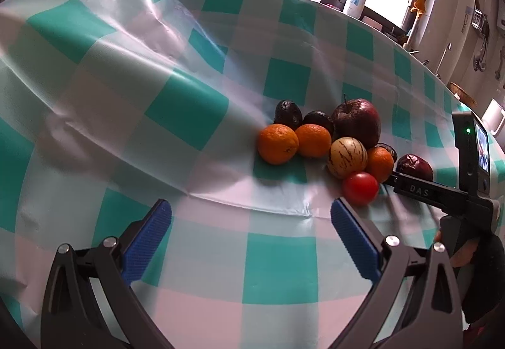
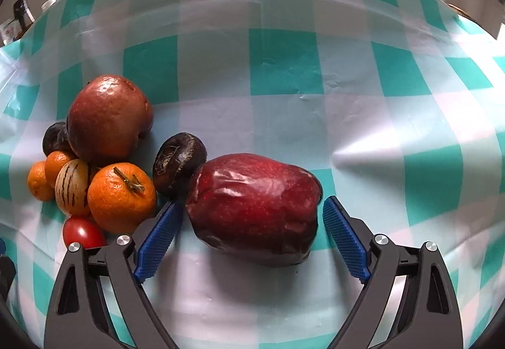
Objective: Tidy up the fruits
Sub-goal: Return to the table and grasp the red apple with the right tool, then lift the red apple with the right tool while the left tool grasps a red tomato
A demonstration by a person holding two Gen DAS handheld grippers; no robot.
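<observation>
1. Red wrinkled apple (image 2: 255, 210) lies on its side between the right gripper's (image 2: 252, 235) blue pads (image 2: 157, 238); jaws partly open, no firm contact visible.
2. Fruit pile (image 2: 94, 165) sits left of it.
3. Left gripper (image 1: 251, 241) wide open, empty, over the checked tablecloth (image 1: 189, 115).

In the lower part of the frame the left tool (image 1: 251, 219) stands wide apart, its blue ribbed pads (image 1: 148, 241) empty above the counter with the teal and white checked plastic cloth (image 1: 186, 115). Right of centre lies a tight heap of fruit: two round orange mandarins (image 1: 277, 143), a big dark red apple (image 1: 358, 121), a pale striped melon-like fruit (image 1: 347, 158) and a small red tomato (image 1: 360, 188). From the right edge the black right tool (image 1: 413, 188) reaches near a wrinkled dark red fruit (image 1: 414, 166).
</observation>
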